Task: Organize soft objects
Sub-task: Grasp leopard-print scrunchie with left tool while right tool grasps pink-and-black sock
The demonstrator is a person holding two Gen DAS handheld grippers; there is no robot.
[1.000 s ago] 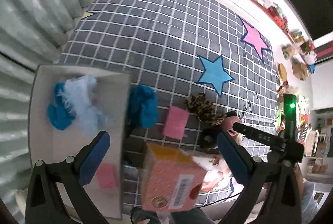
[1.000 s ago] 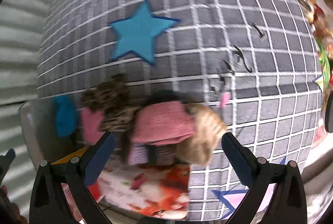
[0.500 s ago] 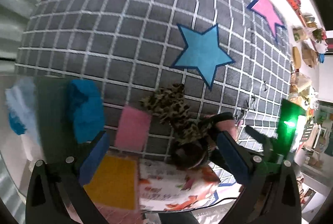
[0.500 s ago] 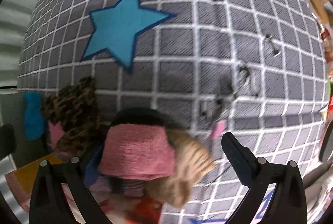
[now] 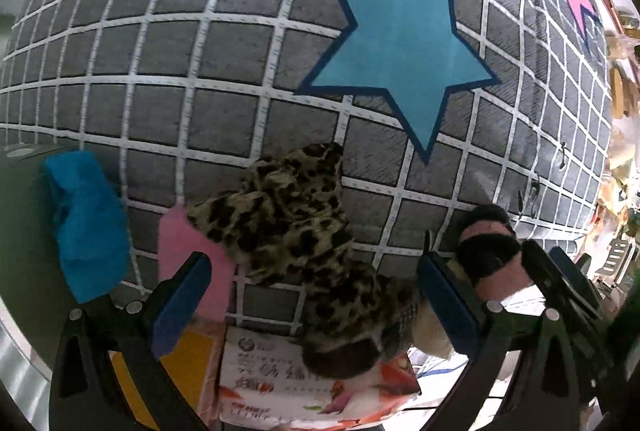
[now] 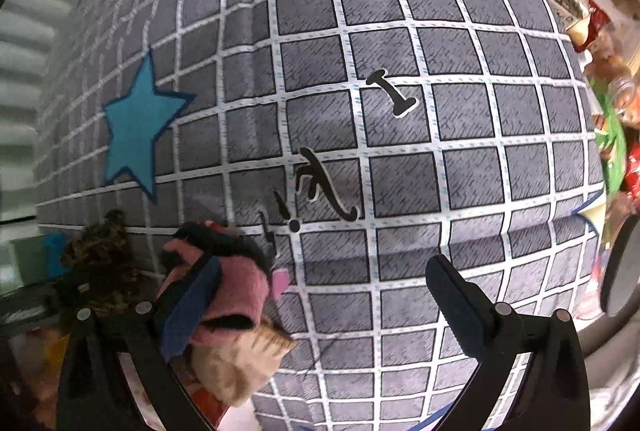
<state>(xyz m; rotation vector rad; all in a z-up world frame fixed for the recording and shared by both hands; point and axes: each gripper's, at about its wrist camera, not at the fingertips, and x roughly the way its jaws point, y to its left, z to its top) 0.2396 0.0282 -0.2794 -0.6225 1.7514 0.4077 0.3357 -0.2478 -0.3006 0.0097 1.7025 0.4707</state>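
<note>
Step in hand: approach to leopard-print cloth (image 5: 288, 231).
Left gripper (image 5: 312, 295) released, straddling it; right gripper (image 6: 324, 295) released, empty. Next, likely: descend, clench.

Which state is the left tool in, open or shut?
Open. Its fingers stand wide apart, with the leopard cloth lying on the mat between them, ungripped.

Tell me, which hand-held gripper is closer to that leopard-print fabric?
Left. The leopard-print fabric lies between the open fingers of the left hand-held gripper. The right hand-held gripper sits off to its right, with the fabric outside its left finger.
</note>
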